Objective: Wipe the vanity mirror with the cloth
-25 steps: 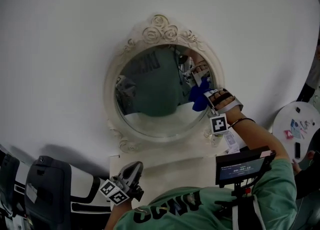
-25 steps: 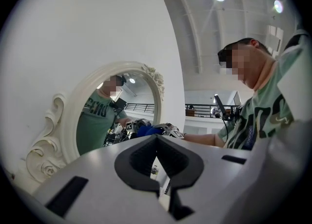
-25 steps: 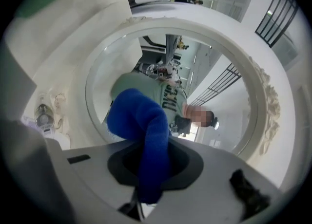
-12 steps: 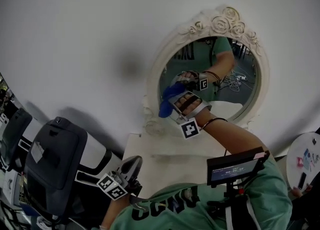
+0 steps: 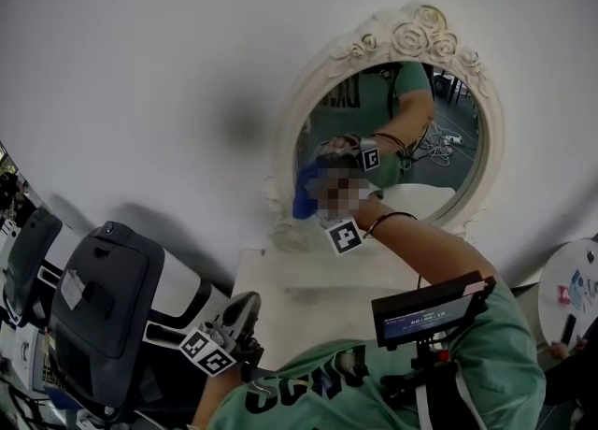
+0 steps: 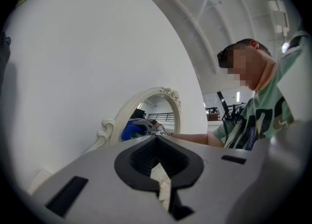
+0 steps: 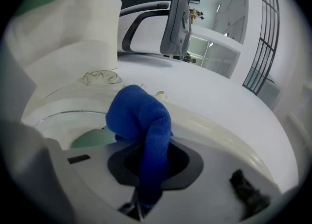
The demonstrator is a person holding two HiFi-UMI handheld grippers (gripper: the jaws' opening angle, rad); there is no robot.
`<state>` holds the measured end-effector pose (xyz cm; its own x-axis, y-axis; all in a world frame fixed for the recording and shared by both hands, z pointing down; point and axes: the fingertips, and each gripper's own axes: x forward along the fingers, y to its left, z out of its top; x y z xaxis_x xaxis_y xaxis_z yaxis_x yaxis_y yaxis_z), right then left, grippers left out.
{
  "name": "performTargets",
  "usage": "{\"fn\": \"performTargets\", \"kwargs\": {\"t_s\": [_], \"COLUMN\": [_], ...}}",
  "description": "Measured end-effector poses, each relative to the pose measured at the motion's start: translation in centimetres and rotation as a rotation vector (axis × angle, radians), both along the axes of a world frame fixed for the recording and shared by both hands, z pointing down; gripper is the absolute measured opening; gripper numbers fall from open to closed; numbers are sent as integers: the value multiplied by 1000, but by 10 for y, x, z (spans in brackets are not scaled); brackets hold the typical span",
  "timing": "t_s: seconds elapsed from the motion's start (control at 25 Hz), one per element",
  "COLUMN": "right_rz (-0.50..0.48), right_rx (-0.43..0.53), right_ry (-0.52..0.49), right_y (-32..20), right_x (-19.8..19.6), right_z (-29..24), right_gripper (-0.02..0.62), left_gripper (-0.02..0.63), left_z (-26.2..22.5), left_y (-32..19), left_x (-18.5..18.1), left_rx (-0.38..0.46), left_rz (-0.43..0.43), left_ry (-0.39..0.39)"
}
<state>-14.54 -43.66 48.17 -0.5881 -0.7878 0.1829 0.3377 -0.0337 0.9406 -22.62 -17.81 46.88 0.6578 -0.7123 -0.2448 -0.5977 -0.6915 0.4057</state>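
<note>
Wall of plain white [image 5: 140, 64] fills most of the head view. Against it stands the oval vanity mirror with its cream, rose-carved frame [image 5: 411, 40], above the pale worktop [image 5: 299, 288].

Your right gripper [image 5: 316, 187] is up at the lower left of the glass, its fingers clenched on the blue terry cloth [image 5: 304, 196]. In the right gripper view the cloth [image 7: 139, 121] runs down between the fingers [image 7: 148, 169] and bunches into a wad in front of them, right at the frame's inner edge.

Your left gripper [image 5: 248, 307] is low over the near side of the worktop, well apart from the mirror. The left gripper view shows its fingers [image 6: 158, 162] closed together on nothing.

To wipe well, keep the wad flat on the glass rather than letting the gripper's hard tips lead. Stroke in overlapping passes across the oval and ease off near the carved rim so the cloth does not snag.

No view settles whether the wad is actually pressing on the glass. A mosaic patch covers much of the right gripper in the head view. Your forearm hides the mirror's lower edge. Smears on the glass are too faint to make out.
</note>
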Motion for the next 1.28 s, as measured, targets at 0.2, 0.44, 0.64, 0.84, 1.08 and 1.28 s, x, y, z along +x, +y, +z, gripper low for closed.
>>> {"fn": "performTargets", "kwargs": {"t_s": [0.2,0.44,0.64,0.84,1.08,1.28], "right_rz": [99,313,502,622,747,584], "right_rx": [-14,-6,-27,22,-47,-21], "right_ry": [31,87,88,57,134,30], "right_y": [4,13,25,20,24,30], "right_x": [81,226,336,384,403,331], "right_z": [7,10,11,3,11,-1], "right_gripper": [49,49,49,49,49,49], "left_gripper": [0,0,0,0,1,0], "left_z": [-5,-4,-7,-2,-7,-2], "left_y": [-14,-29,-32,-39,-35,-29], "left_x": [35,85,132,146,144,111], "left_rx": [8,7,18,6,20,10], "left_rz": [93,215,317,356,348,281], "left_ry": [-13,-4,1,0,-6,2]}}
